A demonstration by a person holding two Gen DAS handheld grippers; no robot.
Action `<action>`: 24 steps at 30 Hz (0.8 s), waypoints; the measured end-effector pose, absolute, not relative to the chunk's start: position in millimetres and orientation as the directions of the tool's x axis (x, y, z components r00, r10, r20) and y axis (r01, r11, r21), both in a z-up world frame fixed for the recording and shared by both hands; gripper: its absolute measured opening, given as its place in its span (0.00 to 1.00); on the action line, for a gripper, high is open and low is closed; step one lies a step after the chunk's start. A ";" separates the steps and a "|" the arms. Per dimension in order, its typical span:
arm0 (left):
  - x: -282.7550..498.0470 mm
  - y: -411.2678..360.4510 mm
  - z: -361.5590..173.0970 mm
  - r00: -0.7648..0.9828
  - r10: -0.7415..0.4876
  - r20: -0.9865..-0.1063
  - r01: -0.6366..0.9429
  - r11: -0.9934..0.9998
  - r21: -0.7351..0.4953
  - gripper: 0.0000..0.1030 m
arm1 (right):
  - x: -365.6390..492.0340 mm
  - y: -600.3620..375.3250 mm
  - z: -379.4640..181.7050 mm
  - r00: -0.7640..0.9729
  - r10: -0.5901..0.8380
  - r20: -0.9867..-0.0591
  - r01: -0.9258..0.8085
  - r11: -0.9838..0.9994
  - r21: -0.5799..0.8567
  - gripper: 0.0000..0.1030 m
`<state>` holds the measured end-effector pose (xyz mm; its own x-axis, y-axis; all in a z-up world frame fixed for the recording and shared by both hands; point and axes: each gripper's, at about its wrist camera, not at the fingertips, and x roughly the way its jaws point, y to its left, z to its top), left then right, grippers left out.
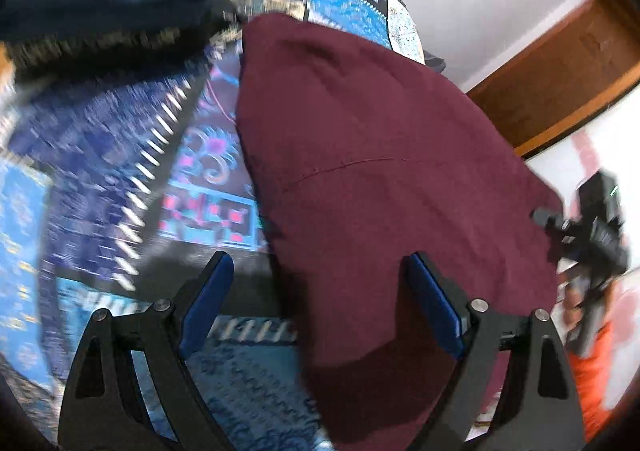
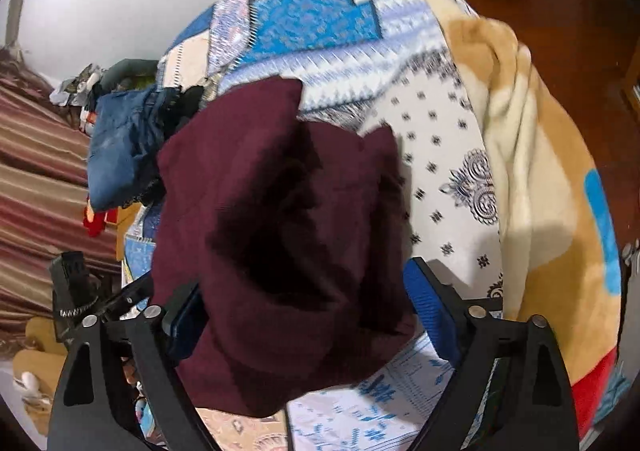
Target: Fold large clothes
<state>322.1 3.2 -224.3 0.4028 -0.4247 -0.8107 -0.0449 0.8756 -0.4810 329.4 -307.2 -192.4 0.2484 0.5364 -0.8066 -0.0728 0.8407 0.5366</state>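
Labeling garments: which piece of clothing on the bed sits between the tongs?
The maroon garment, lying between both open tongs. The blue jeans sit in a pile further back, untouched.

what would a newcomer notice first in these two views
The maroon garment dominates both views, lying folded on the blue patchwork bedspread in the left wrist view and bunched between the open fingers of the right gripper. The left gripper is open over its near edge. A folded pair of jeans sits beyond it.
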 end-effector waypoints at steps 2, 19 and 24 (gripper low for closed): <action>331.1 7.5 -234.0 0.379 -0.484 -0.789 -0.083 0.831 -0.550 0.86 | 330.7 -308.0 -198.9 0.243 0.546 -0.802 -0.072 0.834 0.546 0.98; 360.4 -0.3 -263.4 0.323 -0.673 -0.665 -0.137 0.662 -0.737 0.79 | 348.1 -296.5 -212.7 0.178 0.646 -0.742 -0.027 0.757 0.652 0.81; 351.1 10.3 -248.8 0.358 -0.652 -0.669 -0.102 0.685 -0.722 0.49 | 336.8 -301.9 -200.0 0.233 0.627 -0.743 -0.006 0.765 0.644 0.49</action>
